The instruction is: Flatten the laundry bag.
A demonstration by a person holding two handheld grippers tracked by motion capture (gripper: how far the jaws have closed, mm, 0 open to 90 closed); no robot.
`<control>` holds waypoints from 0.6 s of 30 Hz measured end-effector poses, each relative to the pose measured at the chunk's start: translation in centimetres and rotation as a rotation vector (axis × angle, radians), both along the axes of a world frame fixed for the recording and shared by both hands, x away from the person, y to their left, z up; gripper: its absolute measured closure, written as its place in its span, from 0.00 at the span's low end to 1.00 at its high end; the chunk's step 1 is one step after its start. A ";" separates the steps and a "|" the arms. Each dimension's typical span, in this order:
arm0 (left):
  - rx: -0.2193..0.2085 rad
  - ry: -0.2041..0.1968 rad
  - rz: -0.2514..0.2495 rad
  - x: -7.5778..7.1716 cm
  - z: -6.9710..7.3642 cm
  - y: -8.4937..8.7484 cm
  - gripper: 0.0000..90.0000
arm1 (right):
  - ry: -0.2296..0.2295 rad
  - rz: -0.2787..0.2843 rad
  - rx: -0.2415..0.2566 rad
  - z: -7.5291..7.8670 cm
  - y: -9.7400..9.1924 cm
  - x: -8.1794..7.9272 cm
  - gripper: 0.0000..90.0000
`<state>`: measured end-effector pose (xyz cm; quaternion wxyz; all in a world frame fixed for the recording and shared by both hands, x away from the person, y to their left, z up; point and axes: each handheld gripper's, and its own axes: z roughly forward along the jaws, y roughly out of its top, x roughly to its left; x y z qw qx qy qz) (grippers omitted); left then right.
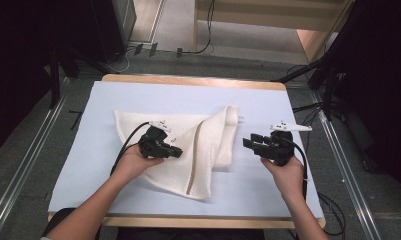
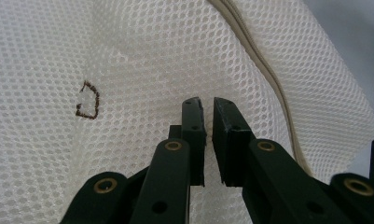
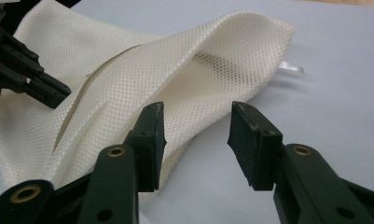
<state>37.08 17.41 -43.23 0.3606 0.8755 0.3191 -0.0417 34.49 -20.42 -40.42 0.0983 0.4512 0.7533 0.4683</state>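
Two grippers at a white mesh bag point(image 1: 198, 145)
Left gripper point(image 2: 204, 108) — jaws nearly closed, nothing pinched, over the mesh; right gripper point(image 3: 196, 122) — jaws parted, empty, beside it.

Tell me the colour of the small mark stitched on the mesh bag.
Brown, on the cream mesh bag; the mark shows best in the left gripper view.

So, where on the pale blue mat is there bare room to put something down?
The pale blue mat is bare along its far edge, beyond the white mesh laundry bag, and in its left strip. The middle is crowded: the left gripper is over the bag, the right gripper beside it.
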 end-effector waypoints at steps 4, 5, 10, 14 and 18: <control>-0.026 0.016 0.018 0.2 -0.3 0.4 0.93 | 0.007 0.018 -0.006 -0.4 2.0 1.5 0.57; -0.026 0.016 0.018 0.2 -0.3 0.4 0.93 | 0.012 0.026 -0.009 -0.5 2.3 1.8 0.56; -0.040 0.021 0.037 0.1 -0.5 0.7 0.92 | 0.019 0.047 -0.003 -1.2 5.1 3.9 0.41; -0.043 0.016 0.037 0.1 -0.6 0.8 0.92 | 0.056 0.039 -0.001 -1.9 6.8 5.2 0.34; -0.044 0.016 0.053 0.0 -0.8 1.1 0.92 | 0.103 0.046 0.029 -2.6 8.5 6.6 0.39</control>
